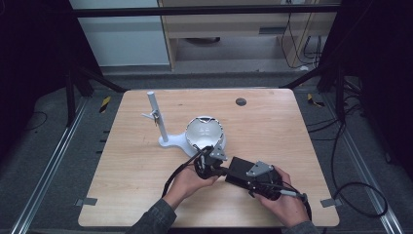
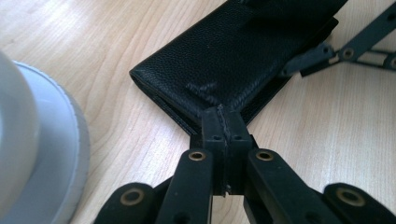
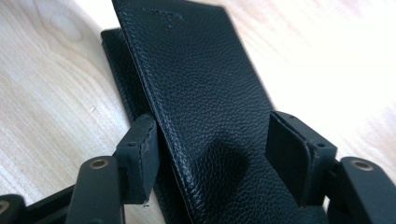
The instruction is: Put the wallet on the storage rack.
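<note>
Left gripper clenched on corner of flat, pebbled black leather wallet; right gripper w/ jaws apart astride its top flap, pale woodgrain table beneath

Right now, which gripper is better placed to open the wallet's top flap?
Probably the right gripper: its jaws stand open around the raised top flap of the black wallet. The left gripper is shut on the wallet's edge, holding it.

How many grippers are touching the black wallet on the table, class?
2. The left gripper is pinched shut on a corner of the black wallet. The right gripper straddles the wallet's lifted flap at the other end, jaws open, one pad touching it.
</note>
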`<act>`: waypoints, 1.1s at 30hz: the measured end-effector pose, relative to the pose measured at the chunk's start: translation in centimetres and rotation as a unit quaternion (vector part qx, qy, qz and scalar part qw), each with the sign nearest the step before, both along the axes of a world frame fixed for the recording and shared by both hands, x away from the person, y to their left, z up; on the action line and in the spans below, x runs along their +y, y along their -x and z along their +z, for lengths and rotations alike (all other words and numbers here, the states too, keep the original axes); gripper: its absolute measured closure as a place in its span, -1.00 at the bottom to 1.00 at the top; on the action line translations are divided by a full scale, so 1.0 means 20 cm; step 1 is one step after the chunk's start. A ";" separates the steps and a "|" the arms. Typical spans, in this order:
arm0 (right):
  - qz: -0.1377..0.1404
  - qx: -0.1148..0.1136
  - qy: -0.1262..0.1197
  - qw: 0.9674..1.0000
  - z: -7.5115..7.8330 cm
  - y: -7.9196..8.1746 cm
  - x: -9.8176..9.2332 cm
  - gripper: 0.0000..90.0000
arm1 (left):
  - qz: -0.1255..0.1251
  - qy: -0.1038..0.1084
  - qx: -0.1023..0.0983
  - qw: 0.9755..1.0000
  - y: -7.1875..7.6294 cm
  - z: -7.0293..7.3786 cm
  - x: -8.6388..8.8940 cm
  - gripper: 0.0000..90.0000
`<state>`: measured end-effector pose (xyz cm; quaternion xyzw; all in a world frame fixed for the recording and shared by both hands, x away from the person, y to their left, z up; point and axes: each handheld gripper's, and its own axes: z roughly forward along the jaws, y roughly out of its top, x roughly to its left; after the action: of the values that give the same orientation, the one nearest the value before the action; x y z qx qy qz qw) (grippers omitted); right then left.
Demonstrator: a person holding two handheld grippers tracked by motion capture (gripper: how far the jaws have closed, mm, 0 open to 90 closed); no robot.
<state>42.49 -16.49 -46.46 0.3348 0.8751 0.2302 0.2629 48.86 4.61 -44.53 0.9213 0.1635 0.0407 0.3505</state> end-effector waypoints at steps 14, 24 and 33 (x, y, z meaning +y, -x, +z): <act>-0.011 -0.016 -0.005 1.000 0.05 -0.03 -0.03 -0.17 | 0.002 -0.022 0.008 1.000 -0.04 -0.09 -0.05 0.98; -0.006 0.001 0.009 1.000 -0.01 -0.04 0.00 -0.23 | 0.013 0.016 0.008 1.000 -0.07 -0.06 -0.05 0.98; 0.002 -0.007 0.052 0.999 -0.01 -0.08 0.05 0.33 | 0.027 0.017 -0.003 0.999 -0.05 -0.03 -0.04 0.79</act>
<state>44.12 -15.58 -46.65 0.3170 0.8846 0.1879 0.2859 49.80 3.80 -45.22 0.9105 0.1878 0.0499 0.3650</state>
